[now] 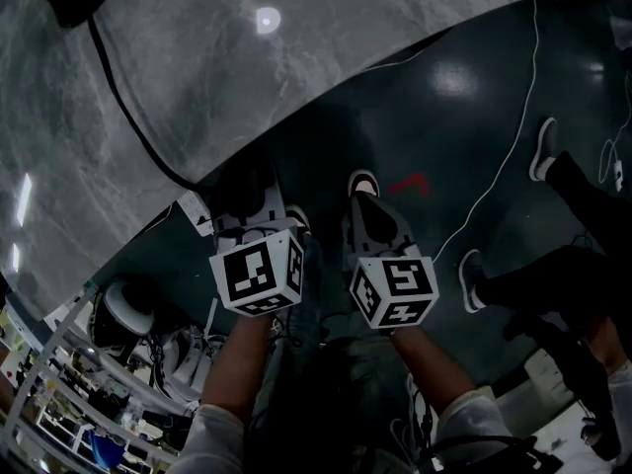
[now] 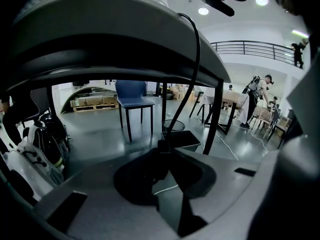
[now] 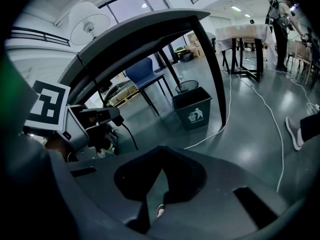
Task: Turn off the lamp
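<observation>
The lamp's white shade (image 3: 90, 21) stands on the grey table (image 1: 197, 77). Its black cord (image 1: 128, 117) runs across the top, drops over the edge (image 2: 196, 59) and ends at a small black inline switch (image 2: 162, 146). My left gripper (image 2: 166, 151) is just under the table's edge (image 1: 247, 181), shut on that switch. In the right gripper view it shows at the left (image 3: 100, 115) with the cord hanging from its tips. My right gripper (image 3: 161, 170) is beside it (image 1: 363, 194), over the floor, shut with nothing between its fingers.
A blue chair (image 2: 134, 96) and a dark waste bin (image 3: 192, 114) stand beyond the table legs. A white cable (image 1: 513, 136) trails over the glossy floor. Another person's shoes (image 1: 472, 279) are at the right, bags (image 2: 35, 144) at the left.
</observation>
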`<act>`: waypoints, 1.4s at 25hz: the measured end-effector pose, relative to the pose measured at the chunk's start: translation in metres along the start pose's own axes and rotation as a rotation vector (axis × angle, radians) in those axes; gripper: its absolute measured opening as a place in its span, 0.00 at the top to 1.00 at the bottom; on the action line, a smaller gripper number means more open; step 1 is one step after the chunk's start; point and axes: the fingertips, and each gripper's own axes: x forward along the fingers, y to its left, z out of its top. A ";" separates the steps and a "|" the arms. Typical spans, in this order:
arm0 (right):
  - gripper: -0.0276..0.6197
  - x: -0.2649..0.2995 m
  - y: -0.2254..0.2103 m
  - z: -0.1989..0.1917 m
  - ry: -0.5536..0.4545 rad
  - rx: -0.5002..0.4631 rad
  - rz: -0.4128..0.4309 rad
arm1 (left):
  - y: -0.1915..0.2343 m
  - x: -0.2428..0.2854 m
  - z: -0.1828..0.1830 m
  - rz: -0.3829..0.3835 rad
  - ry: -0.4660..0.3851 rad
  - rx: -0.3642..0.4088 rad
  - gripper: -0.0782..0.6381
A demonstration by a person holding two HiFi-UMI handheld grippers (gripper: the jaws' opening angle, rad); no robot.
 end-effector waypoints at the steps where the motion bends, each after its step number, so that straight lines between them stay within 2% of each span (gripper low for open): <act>1: 0.96 0.000 0.000 0.000 0.001 0.000 0.000 | 0.000 0.000 0.000 0.001 -0.001 0.000 0.78; 12: 0.96 0.001 0.001 -0.006 0.012 -0.010 0.005 | -0.001 -0.001 -0.002 -0.010 -0.007 0.008 0.78; 20: 0.96 -0.003 -0.001 -0.004 0.015 -0.015 0.005 | 0.001 -0.003 0.003 0.018 -0.026 0.016 0.78; 35: 0.96 -0.004 0.000 -0.008 0.018 -0.020 0.004 | 0.003 -0.012 0.013 0.017 -0.100 -0.010 0.78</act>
